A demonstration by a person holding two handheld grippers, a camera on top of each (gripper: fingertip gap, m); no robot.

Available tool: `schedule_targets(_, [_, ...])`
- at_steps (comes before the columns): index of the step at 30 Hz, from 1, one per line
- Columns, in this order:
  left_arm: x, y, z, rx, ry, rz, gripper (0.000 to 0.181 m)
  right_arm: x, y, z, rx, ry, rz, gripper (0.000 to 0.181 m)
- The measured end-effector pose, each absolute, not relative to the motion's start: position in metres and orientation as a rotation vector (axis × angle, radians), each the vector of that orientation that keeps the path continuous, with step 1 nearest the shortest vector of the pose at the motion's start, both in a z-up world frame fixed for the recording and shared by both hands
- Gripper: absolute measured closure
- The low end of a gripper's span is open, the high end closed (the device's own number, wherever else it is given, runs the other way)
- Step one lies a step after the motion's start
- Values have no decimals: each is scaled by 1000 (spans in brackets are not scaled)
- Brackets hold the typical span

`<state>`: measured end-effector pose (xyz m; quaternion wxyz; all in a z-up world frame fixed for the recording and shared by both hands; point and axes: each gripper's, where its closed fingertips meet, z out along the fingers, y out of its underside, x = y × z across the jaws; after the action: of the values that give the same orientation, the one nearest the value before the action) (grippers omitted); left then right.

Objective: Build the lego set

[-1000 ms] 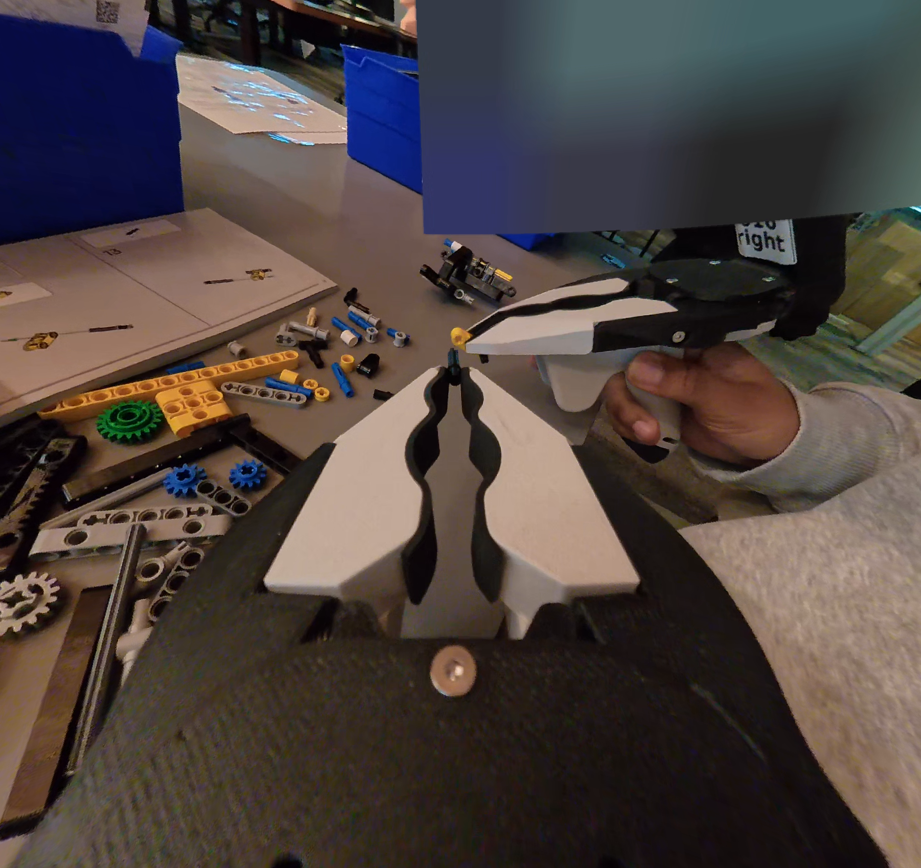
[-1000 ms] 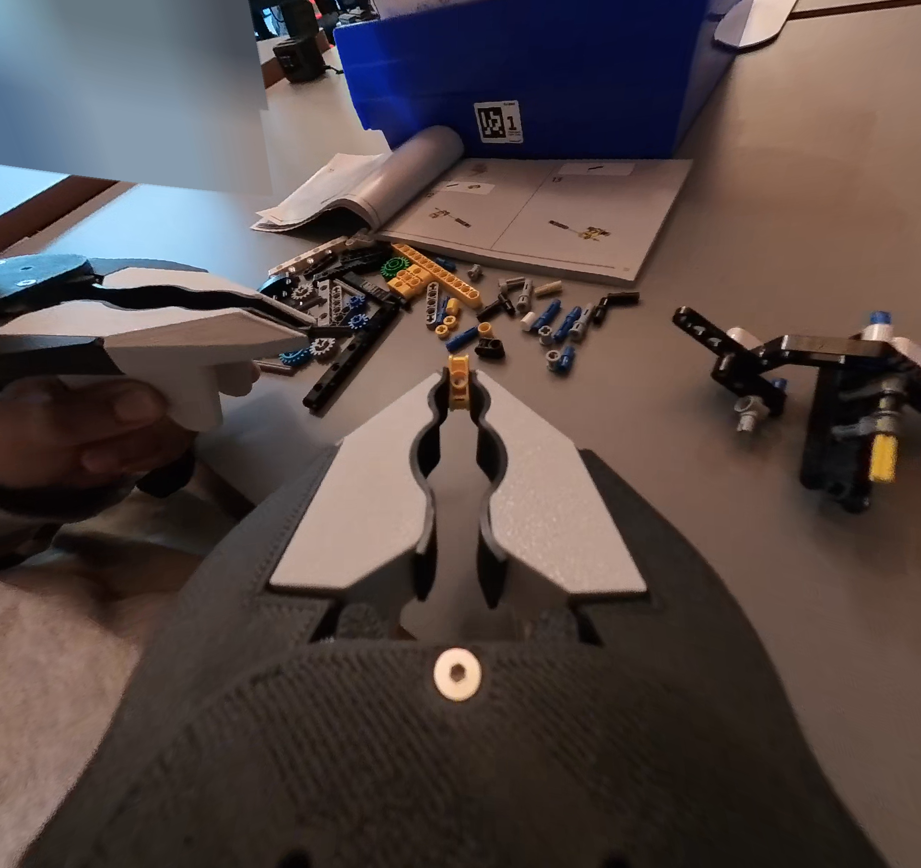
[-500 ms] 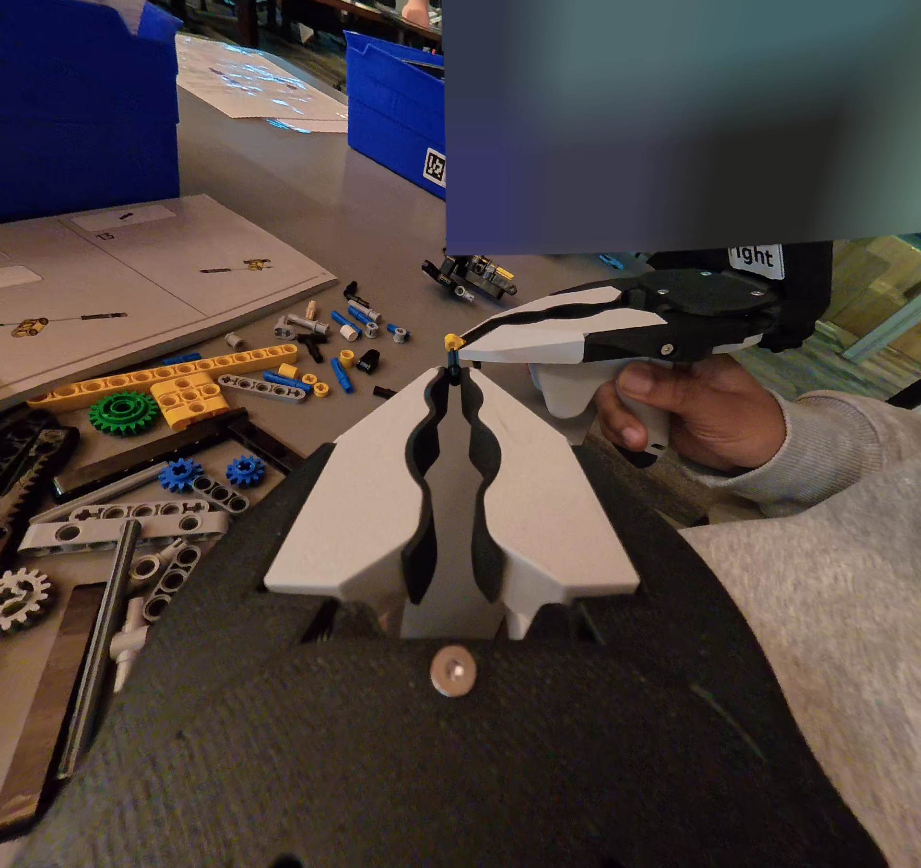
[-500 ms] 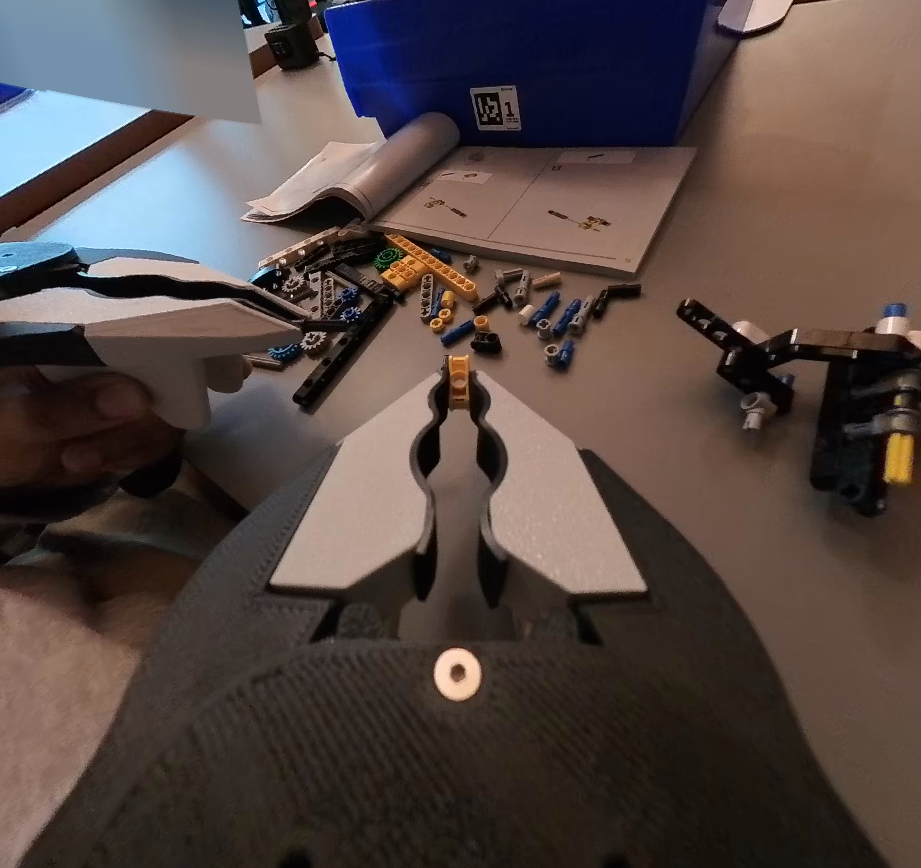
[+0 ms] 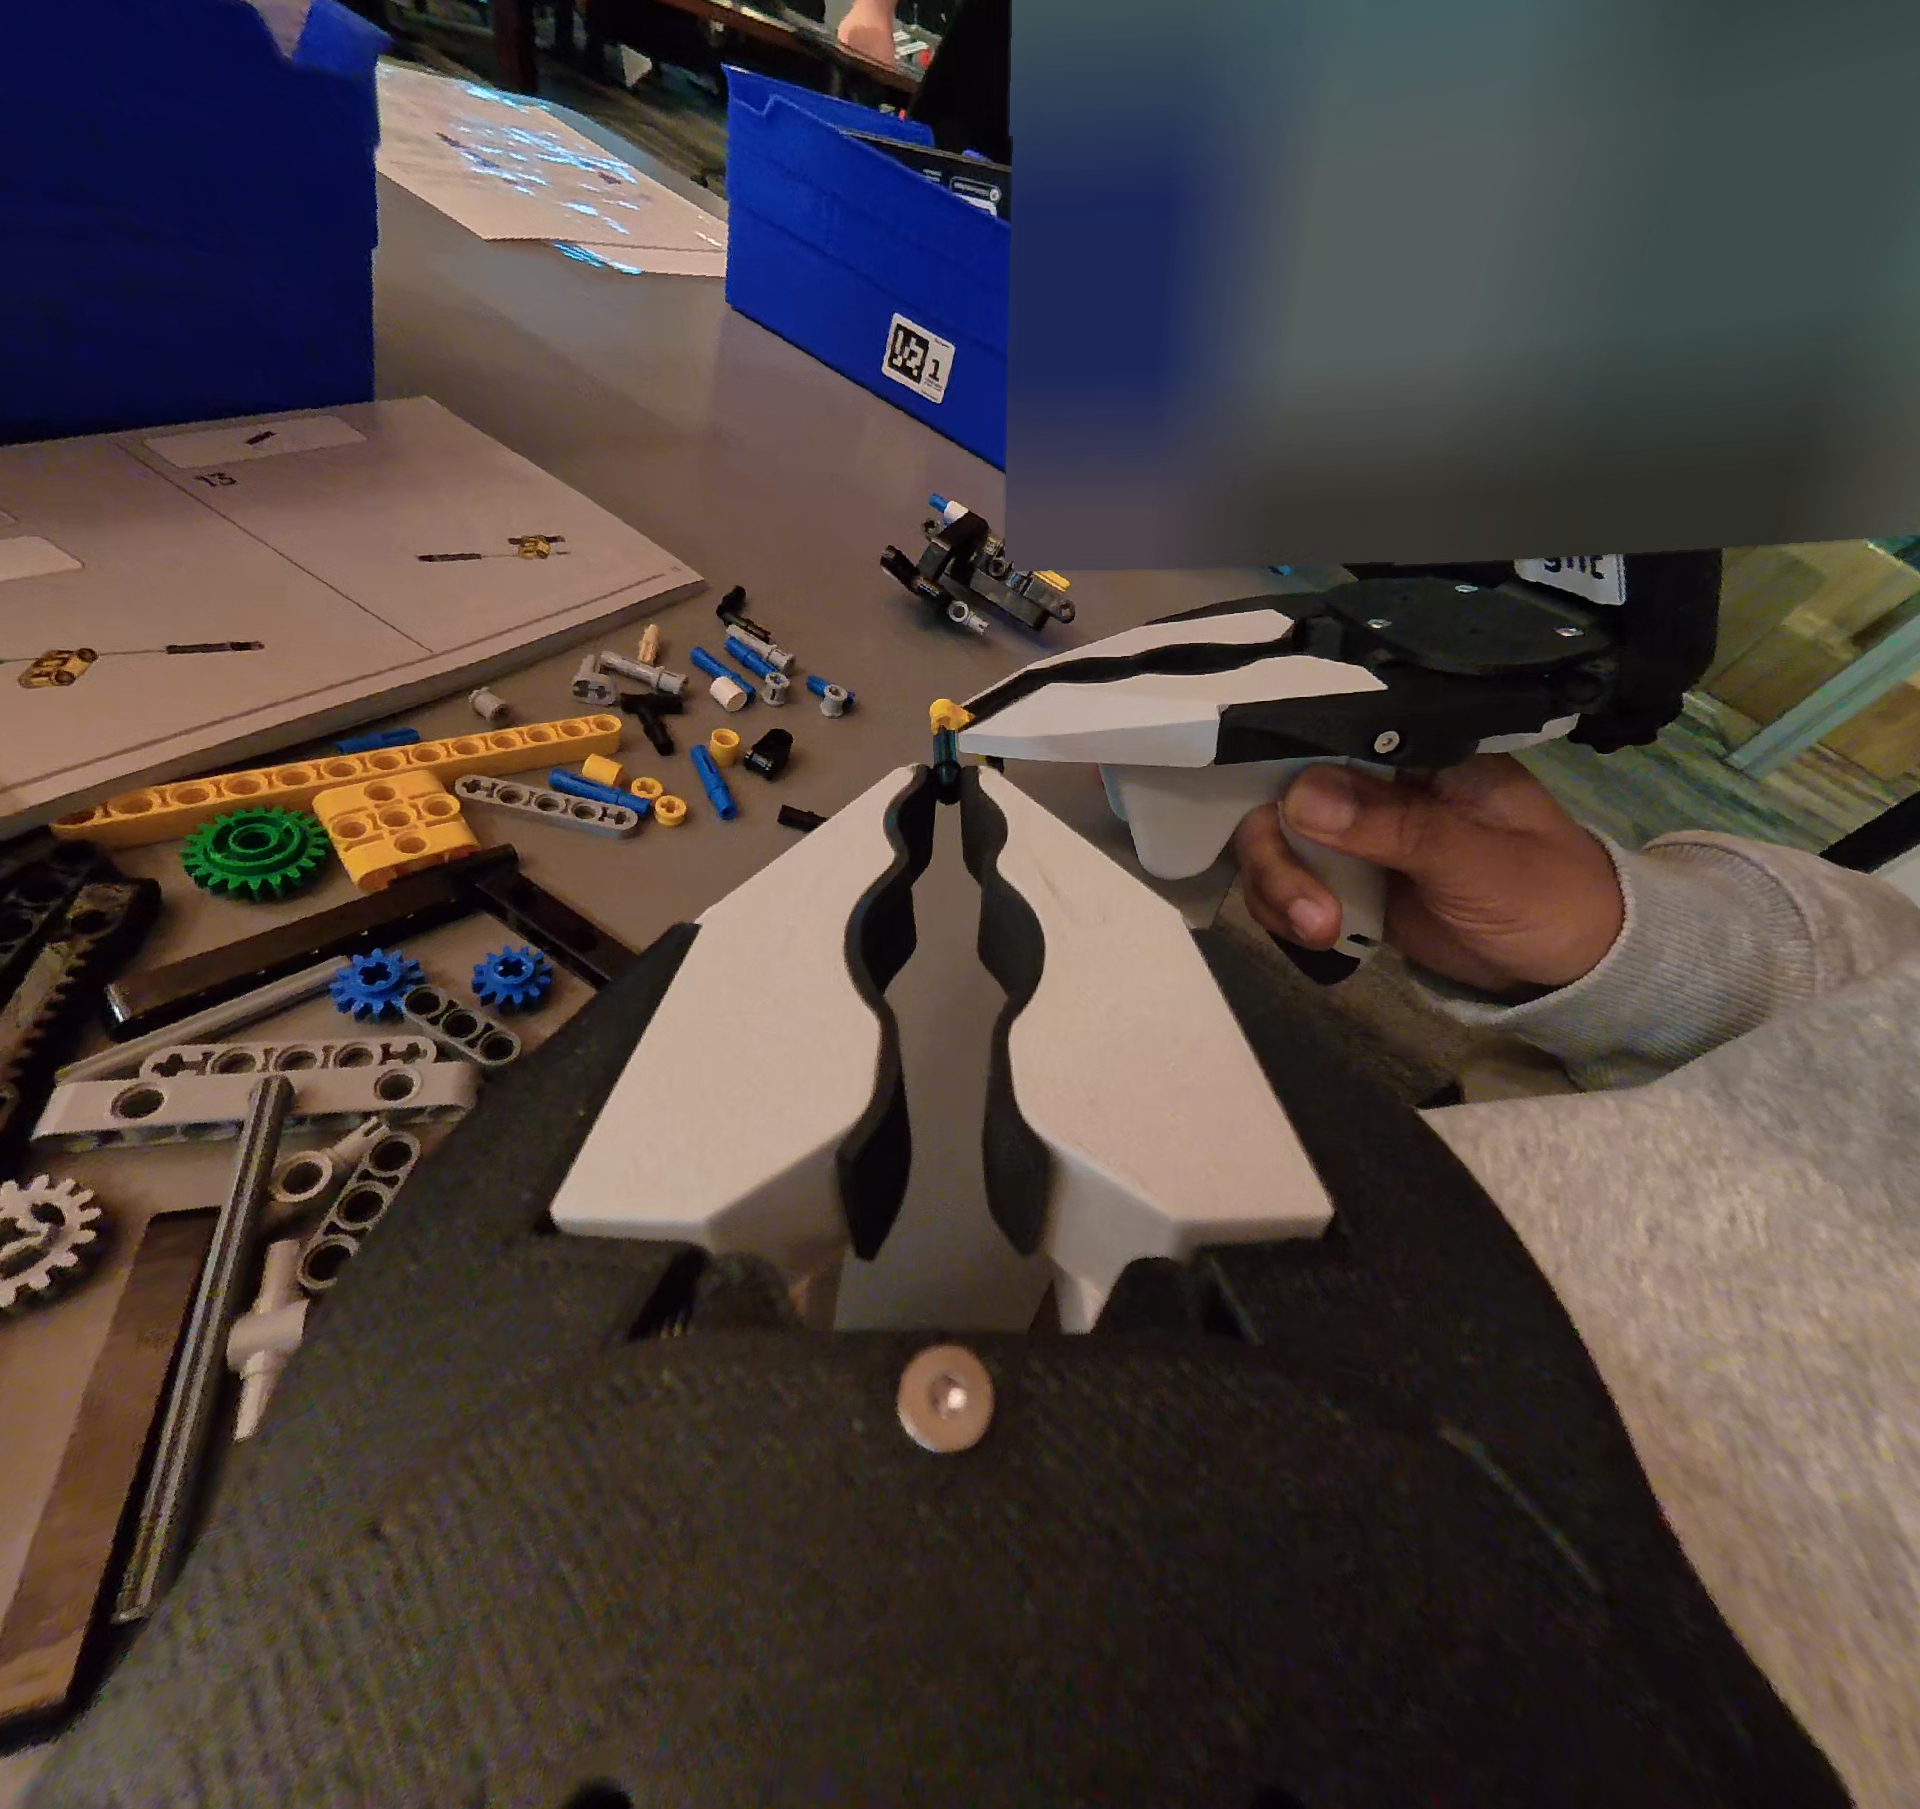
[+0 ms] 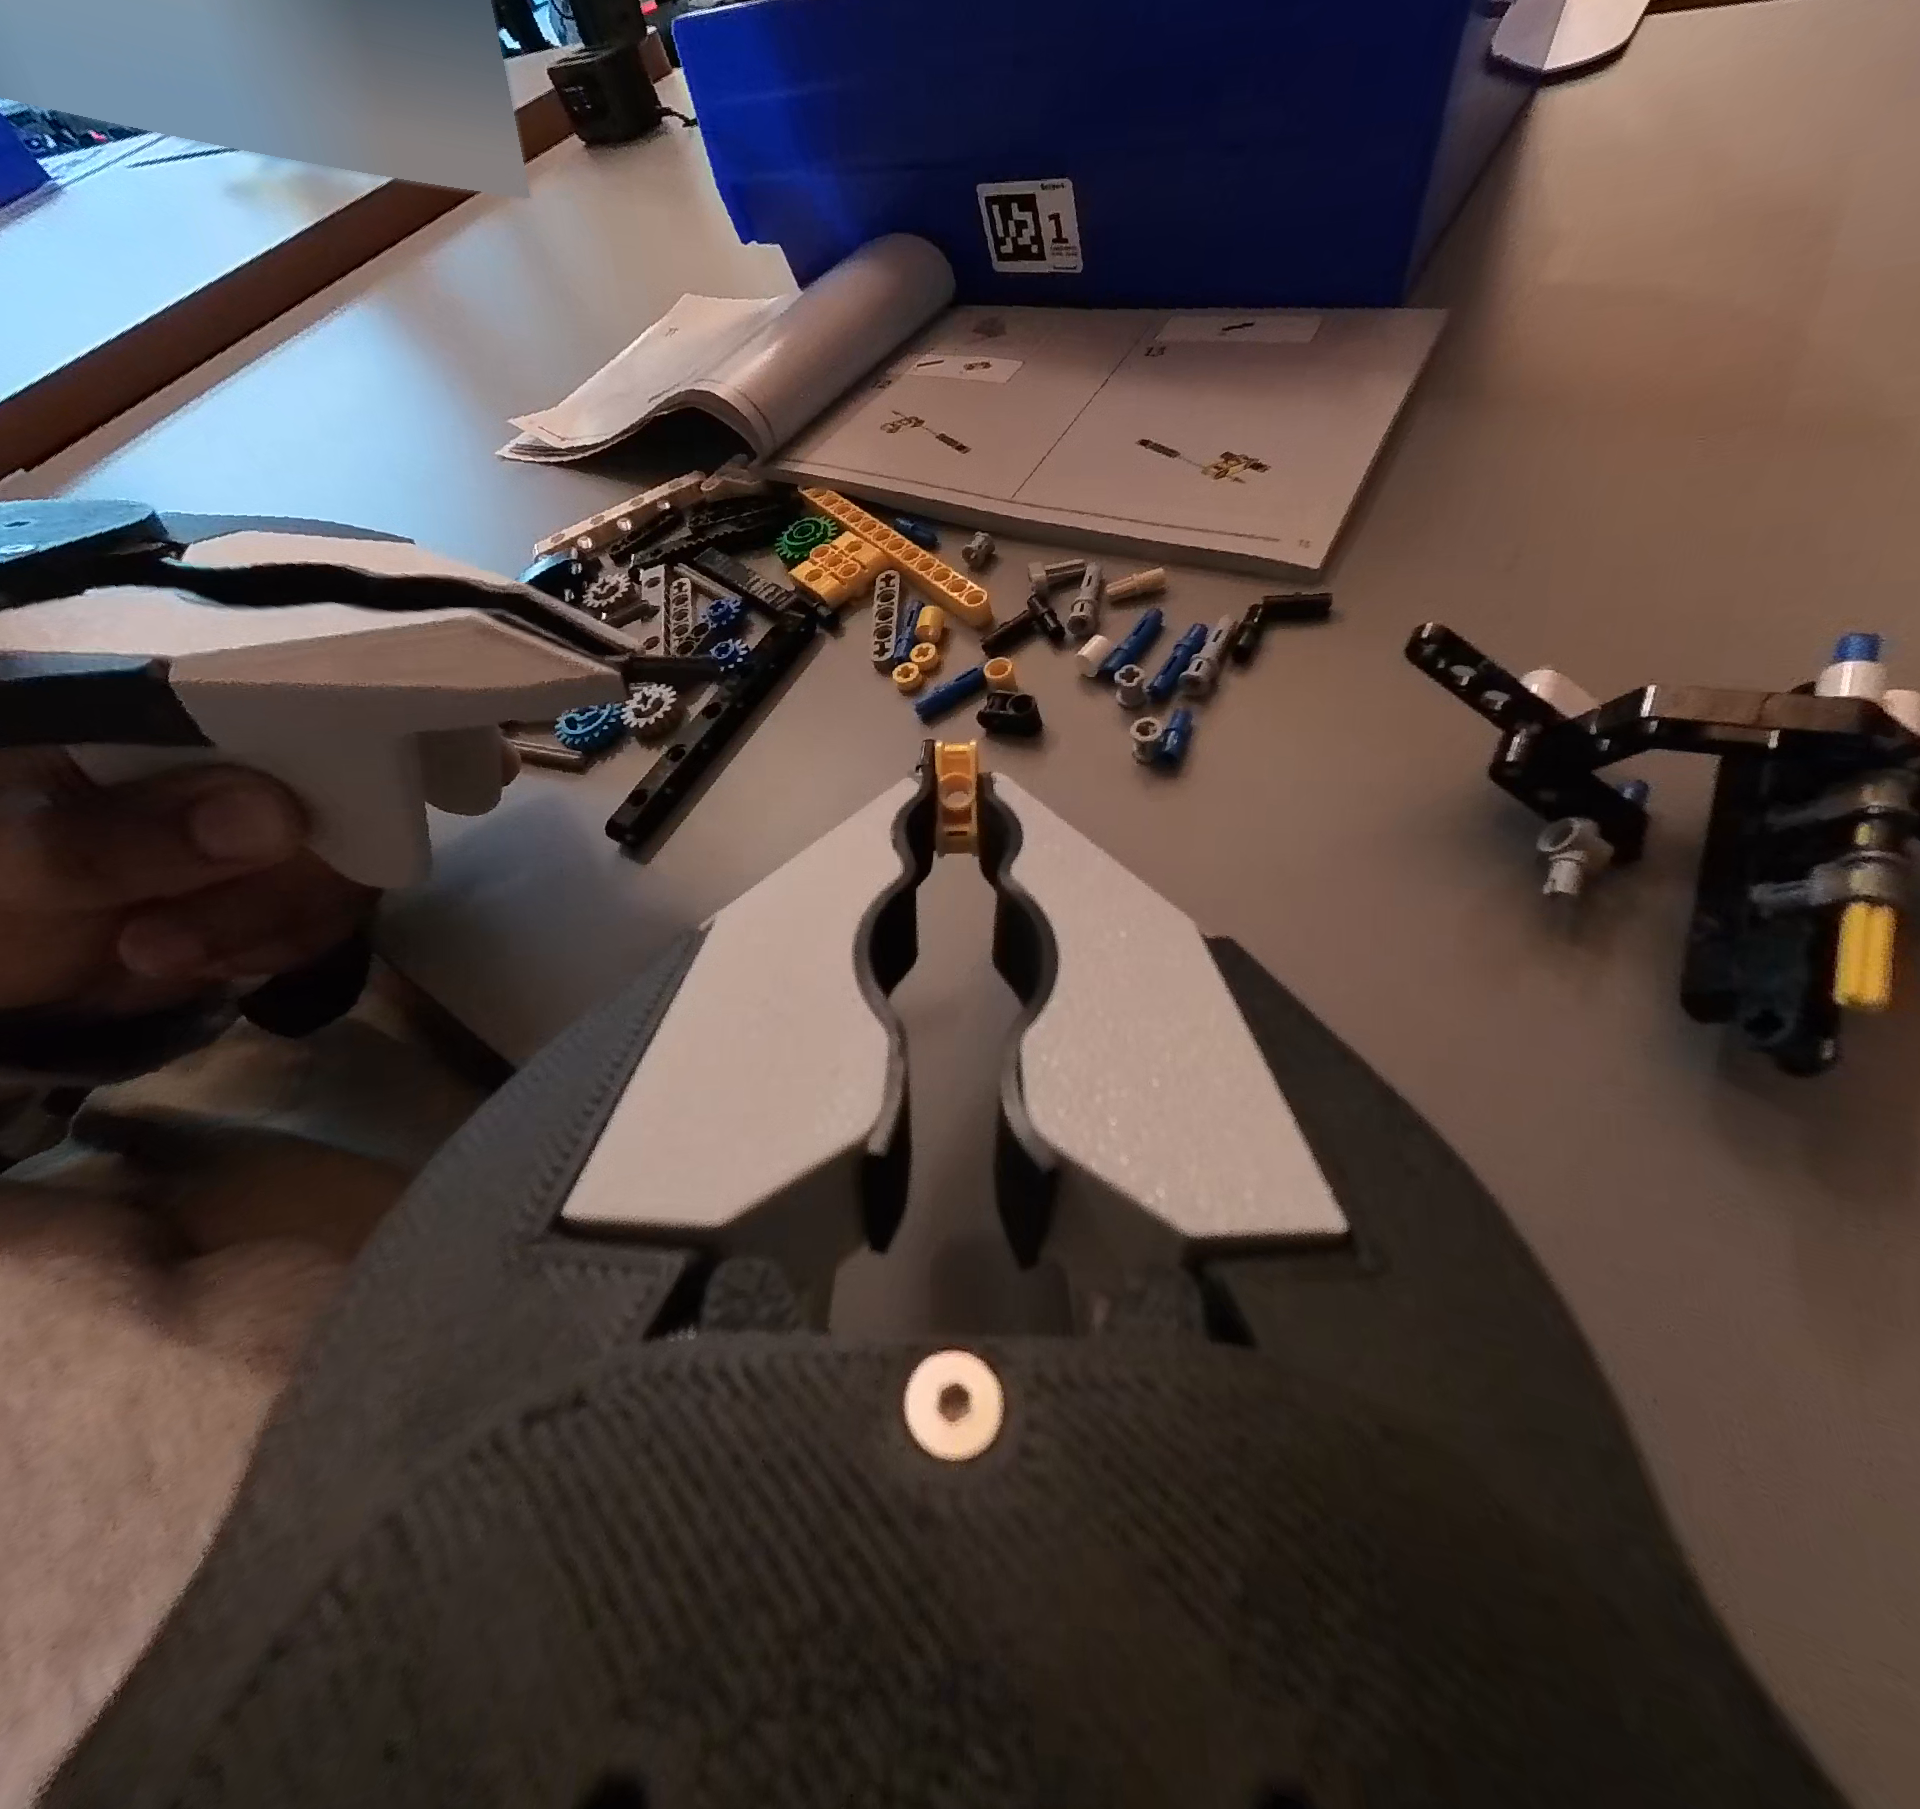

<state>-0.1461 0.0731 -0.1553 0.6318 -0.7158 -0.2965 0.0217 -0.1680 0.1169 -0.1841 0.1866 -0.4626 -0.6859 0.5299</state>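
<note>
My left gripper is shut on a small dark pin that stands upright at its tips. My right gripper is shut on a small yellow connector. In the left wrist view the right gripper comes in from the right, and its yellow connector sits right at the top of the pin, touching or nearly so. In the right wrist view the left gripper reaches in from the left. A black partly built assembly lies on the grey table, to the right.
Loose pieces lie on the table: a yellow beam, a green gear, blue gears, blue pins, black beams. An open instruction booklet lies before a blue bin. A second blue bin stands farther back. Spacing between my two grippers at the tips: around 6 centimetres. The green gear is about 12 centimetres from my left fingertips.
The two grippers have come together: the yellow connector moved from up and right of the pin to right over its top. Both stay shut on their pieces.
</note>
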Motion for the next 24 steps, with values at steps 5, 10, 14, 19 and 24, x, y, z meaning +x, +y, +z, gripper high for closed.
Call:
schedule_targets(5, [-146,73,-155,-1636,-680,43,178,-168,117,-183,-1297,-1930,1492,176])
schedule_targets(10, [-146,73,-156,-1640,-679,44,178,-166,116,-182,-1286,-1934,1498,176])
schedule_targets(14, [-147,73,-157,-1645,-689,42,178,-165,113,-180,-1275,-1930,1507,176])
schedule_targets(19, [-147,74,-157,-1648,-689,39,178,-165,112,-177,-1302,-1913,1551,176])
schedule_targets(24, [-146,75,-158,-1656,-681,45,178,-163,112,-175,-1326,-1920,1584,176])
